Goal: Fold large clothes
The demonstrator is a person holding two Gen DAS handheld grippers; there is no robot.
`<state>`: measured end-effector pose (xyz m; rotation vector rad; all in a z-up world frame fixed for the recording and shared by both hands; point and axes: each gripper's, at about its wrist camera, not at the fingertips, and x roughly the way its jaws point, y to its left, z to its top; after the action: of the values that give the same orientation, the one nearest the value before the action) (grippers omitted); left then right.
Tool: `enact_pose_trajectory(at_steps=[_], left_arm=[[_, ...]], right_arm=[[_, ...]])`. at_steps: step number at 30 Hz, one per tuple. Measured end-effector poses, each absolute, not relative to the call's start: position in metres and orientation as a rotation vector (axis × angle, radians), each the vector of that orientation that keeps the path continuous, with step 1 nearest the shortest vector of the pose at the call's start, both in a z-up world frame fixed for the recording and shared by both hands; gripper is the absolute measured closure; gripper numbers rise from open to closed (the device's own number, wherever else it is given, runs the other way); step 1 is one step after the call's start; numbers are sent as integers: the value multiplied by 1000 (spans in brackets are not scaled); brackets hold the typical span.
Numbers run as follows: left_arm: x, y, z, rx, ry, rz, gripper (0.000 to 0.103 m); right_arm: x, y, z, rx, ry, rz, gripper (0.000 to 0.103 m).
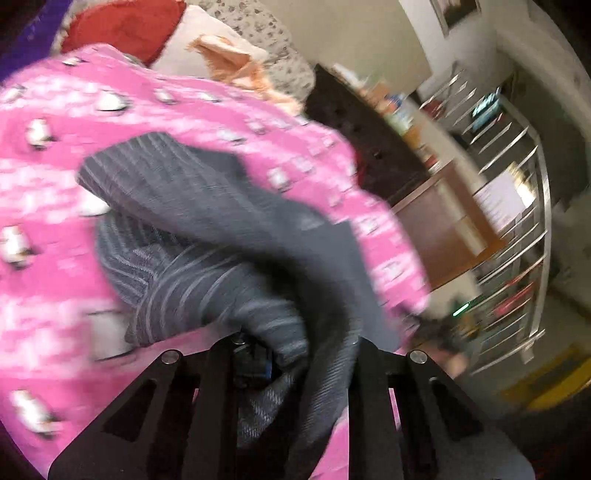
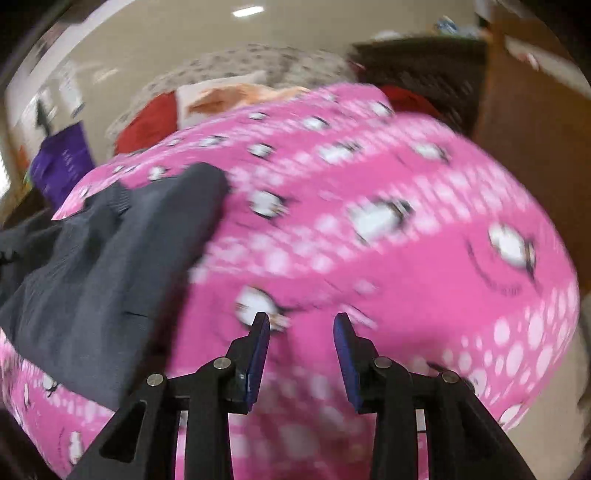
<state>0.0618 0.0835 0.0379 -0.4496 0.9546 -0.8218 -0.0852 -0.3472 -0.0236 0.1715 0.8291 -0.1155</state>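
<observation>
Pink penguin-print fabric (image 2: 369, 240) covers the work surface in both wrist views, dotted with white spots and small black-and-white birds; both frames are motion-blurred. On it lies the dark grey garment (image 1: 207, 229), a ribbed knit with lighter stripes showing on its bunched folds. In the left wrist view it rises from the pink cloth in a twisted bundle that runs straight down into the left gripper (image 1: 291, 354), whose jaws are drawn in close and clamped on the gathered grey cloth, the fingertips hidden under the folds. In the right wrist view the same garment drapes across the left part of the frame, one flat panel reaching toward the centre of the pink fabric. The right gripper (image 2: 301, 328) hovers over bare pink cloth beside that panel, its 2 blue-padded fingers (image 2: 258, 350) parted by a modest gap with nothing between them. Beyond the pink fabric sit a red cushion (image 1: 125, 26), an orange cloth (image 1: 229, 55) and a speckled grey-white cover (image 2: 258, 59). Farther right in the left view stand a dark board (image 1: 354, 122), brown wooden furniture (image 1: 439, 229) and a metal rack (image 1: 517, 221) against a pale wall.
</observation>
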Motion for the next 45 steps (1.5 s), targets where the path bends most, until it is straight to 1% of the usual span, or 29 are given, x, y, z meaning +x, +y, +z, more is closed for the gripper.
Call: enact_pose_trajectory(at_steps=[3,6,10,12,15,19,20,21,22,23,24,25,26,27,30,33,36,38,40,41,42,43,44,45], left_arm=[[71,28,50,-453,986,-811,89],[76,-25,53,-449,1028,-798,89],[75,-100,36,-360,1102,-775,89],[76,-119,22,-351,1134,-750,89],[84,-146,4,-373,1174,-691,89],[83,-169,1,-338,1172,-674,89],[79,-171,0,-313,1167,-666,85],[75,-180,-3,-252,1160,-655,72],[70,-187,-9,-200,1154,-659,63],[64,-193,-14,-174,1149,-676,46],[58,-191,-15,-167,1139,-688,38],[53,-191,-10,-166,1120,-709,35],[49,-187,-5,-193,1114,-741,28],[47,-181,1,-228,1120,-765,25],[43,-162,19,-337,1102,-815,25],[35,-116,49,-436,1014,-853,25],[27,-67,69,-438,903,-796,25],[20,-41,67,-393,866,-721,25],[10,-19,53,-293,869,-637,35],[6,-14,44,-246,886,-597,49],[-1,-9,34,-203,908,-559,56],[-8,-5,25,-170,927,-535,58],[-15,-4,18,-155,933,-518,62],[-21,0,16,-153,928,-510,62]], right_arm=[[-95,-355,-39,194,791,-91,68],[-104,-350,-45,181,742,-68,62],[-108,-362,-56,309,673,-37,62],[-111,-363,-60,351,646,-36,62],[-113,-357,-62,338,631,-47,61],[-113,-356,-63,349,624,-33,61],[-112,-356,-63,350,624,-30,61],[-111,-356,-63,351,627,-28,61],[-110,-357,-63,352,631,-28,61],[-111,-357,-62,350,640,-32,62],[-111,-355,-60,344,653,-39,62],[-110,-353,-57,327,676,-49,62],[-108,-350,-55,311,693,-56,62],[-107,-347,-50,286,719,-65,62],[-114,-342,-36,253,759,-72,62],[-133,-340,-13,259,715,-77,62],[-149,-327,20,217,656,-64,62],[-154,-313,42,183,614,-31,62],[-155,-291,65,144,566,22,62],[-155,-274,79,129,533,74,62],[-154,-261,88,121,511,117,62],[-154,-245,97,105,487,164,62],[-150,-222,106,74,462,217,62],[-148,-204,111,47,447,252,62]])
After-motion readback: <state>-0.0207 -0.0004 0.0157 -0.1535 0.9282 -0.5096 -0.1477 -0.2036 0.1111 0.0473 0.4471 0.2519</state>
